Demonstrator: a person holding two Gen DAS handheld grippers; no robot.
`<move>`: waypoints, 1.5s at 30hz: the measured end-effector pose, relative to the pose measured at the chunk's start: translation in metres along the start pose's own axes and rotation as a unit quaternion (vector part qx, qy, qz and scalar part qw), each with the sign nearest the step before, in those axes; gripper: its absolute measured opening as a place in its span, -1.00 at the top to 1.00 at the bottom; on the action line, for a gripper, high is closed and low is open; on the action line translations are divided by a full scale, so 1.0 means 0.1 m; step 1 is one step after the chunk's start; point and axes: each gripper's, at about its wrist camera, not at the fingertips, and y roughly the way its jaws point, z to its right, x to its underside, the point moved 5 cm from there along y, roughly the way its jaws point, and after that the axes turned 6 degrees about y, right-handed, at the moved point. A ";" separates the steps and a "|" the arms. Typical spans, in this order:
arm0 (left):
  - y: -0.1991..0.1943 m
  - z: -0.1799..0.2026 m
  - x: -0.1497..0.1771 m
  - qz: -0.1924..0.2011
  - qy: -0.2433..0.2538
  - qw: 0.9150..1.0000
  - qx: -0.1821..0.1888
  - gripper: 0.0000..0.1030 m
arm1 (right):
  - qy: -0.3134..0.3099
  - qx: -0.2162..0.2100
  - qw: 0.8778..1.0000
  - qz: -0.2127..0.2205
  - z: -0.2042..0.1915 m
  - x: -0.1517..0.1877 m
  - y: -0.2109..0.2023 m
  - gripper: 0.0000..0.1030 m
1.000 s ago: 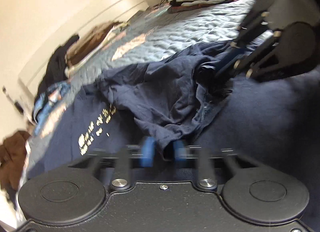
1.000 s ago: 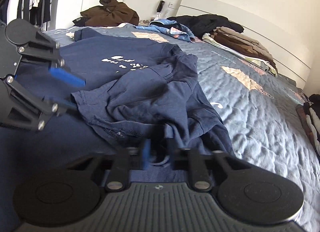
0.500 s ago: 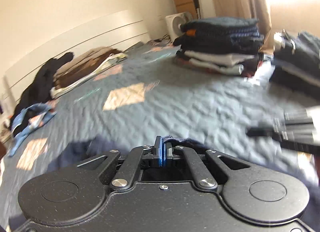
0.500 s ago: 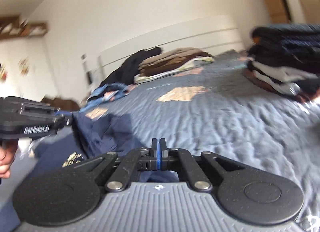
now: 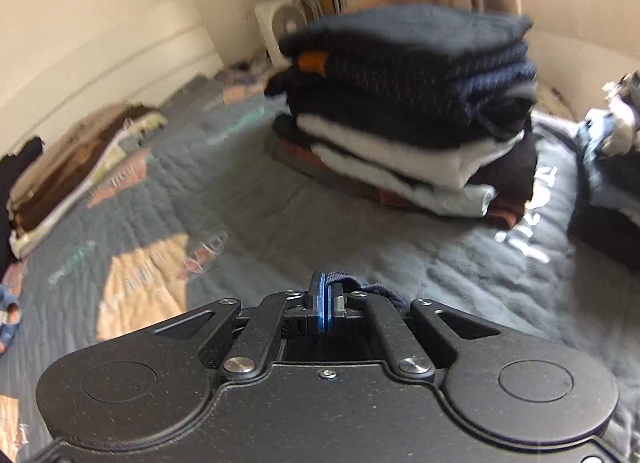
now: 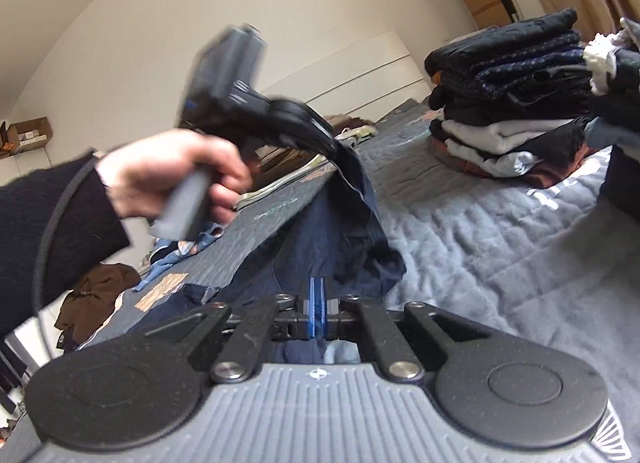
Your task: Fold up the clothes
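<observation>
Navy shirt held up between both grippers

Navy shirt [image 6: 344,223] hangs over the bed [image 6: 480,247], one edge clamped in your right gripper [image 6: 318,313] nearest, another in your left gripper [image 6: 324,139] beyond; its stretched edge runs toward the folded stack [image 6: 508,103].

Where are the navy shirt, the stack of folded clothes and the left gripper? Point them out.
navy shirt [image 6: 352,199]: right wrist view, on the raised fabric below the left gripper.
stack of folded clothes [image 5: 408,75]: left wrist view, on a dark upper layer.
left gripper [image 6: 332,143]: right wrist view, at its fingertips on the cloth.
</observation>
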 end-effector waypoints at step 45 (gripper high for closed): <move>-2.64 0.28 3.18 0.128 -0.355 0.926 0.017 -0.22 | -0.250 -0.039 0.930 -0.267 0.39 -0.19 1.69 0.80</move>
